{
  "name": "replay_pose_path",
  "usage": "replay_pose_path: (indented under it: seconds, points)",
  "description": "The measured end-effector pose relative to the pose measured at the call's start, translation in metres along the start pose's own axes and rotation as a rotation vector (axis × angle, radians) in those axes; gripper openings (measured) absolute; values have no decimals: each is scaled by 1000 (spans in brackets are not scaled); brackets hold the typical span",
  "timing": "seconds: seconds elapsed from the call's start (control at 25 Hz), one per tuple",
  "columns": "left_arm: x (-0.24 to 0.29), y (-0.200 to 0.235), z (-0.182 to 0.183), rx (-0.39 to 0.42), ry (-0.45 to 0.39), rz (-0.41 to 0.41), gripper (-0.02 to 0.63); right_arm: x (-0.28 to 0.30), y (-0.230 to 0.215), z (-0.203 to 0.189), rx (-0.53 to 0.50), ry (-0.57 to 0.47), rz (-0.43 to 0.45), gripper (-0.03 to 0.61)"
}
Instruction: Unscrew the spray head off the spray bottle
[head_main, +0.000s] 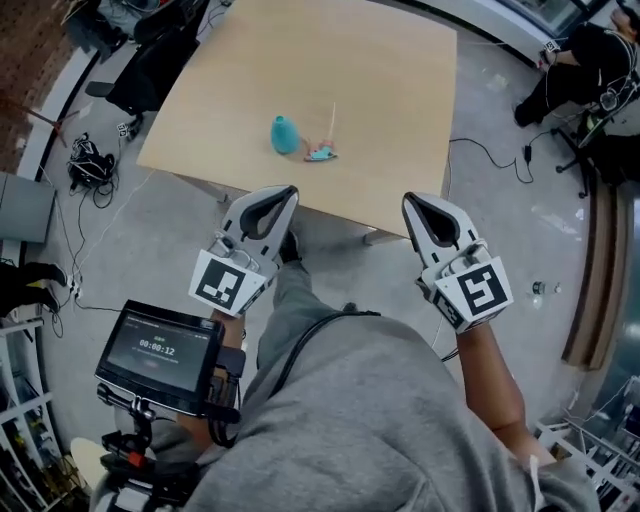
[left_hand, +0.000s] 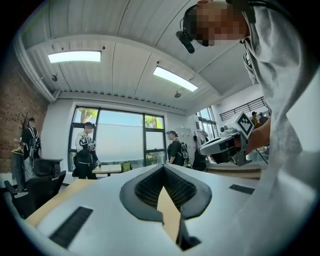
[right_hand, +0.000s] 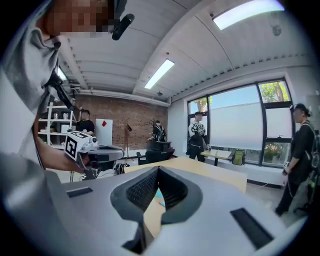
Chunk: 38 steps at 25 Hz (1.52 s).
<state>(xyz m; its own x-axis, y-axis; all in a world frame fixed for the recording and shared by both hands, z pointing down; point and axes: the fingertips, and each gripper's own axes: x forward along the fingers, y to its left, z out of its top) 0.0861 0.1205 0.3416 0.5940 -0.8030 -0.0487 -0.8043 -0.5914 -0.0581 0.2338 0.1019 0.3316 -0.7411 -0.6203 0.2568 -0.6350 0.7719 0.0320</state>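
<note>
Now left tongs (head_main: 288, 193), right tongs (head_main: 410, 200) closed.

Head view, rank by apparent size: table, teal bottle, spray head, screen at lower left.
1. table
2. screen, though its nearness to the camera inflates it
3. teal bottle
4. spray head, lying beside the bottle

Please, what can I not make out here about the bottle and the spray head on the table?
Spray bottle, head view: too small to show its neck or thread.
Spray head, head view: too small to tell whether it touches the bottle.
Left gripper view: the shut left claw hides both.
Right gripper view: the shut right claw leaves only a teal sliver.
</note>
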Motion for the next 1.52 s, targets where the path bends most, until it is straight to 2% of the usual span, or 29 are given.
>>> replay_pose_path:
  seconds: [0.12, 0.2, 0.4, 0.52, 0.76, 0.8, 0.88, 0.92, 1.0, 1.12, 1.16, 1.4, 1.52]
  points:
    - [8, -13, 0, 20, -2, 6, 3, -9, -11, -11, 19, 17, 1, 5]
    - [-4, -25, 8, 32, -2, 23, 3, -21, -2, -12, 23, 27, 16, 5]
    - [-71, -61, 40, 97, 22, 44, 4, -62, 56, 25, -98, -75, 63, 5]
    - [-106, -67, 44, 138, 69, 43, 3, -72, 81, 45, -103, -131, 59, 5]
    - [-168, -55, 52, 224, 123, 2, 4, -63, 132, 58, -120, -112, 43, 5]
    - [-181, -51, 51, 212, 118, 4, 3, -58, 144, 58, -121, -105, 45, 5]
    - [-205, -42, 52, 135, 76, 34, 4, -49, 167, 59, -114, -104, 43, 5]
    - [-214, -39, 48, 139, 89, 31, 4, -46, 177, 61, -110, -110, 41, 5]
    - [-231, -39, 39, 202, 149, -4, 3, -44, 193, 62, -102, -117, 37, 5]
    - [-239, -40, 44, 80, 59, 36, 3, -49, 202, 64, -103, -129, 23, 5]
    - [-240, -41, 46, 61, 46, 42, 3, -53, 202, 65, -105, -134, 16, 5]
    - [-234, -46, 52, 70, 36, 22, 4, -66, 188, 63, -96, -120, -19, 5]
    - [-225, -52, 46, 96, 63, -6, 4, -74, 179, 63, -99, -117, -38, 5]
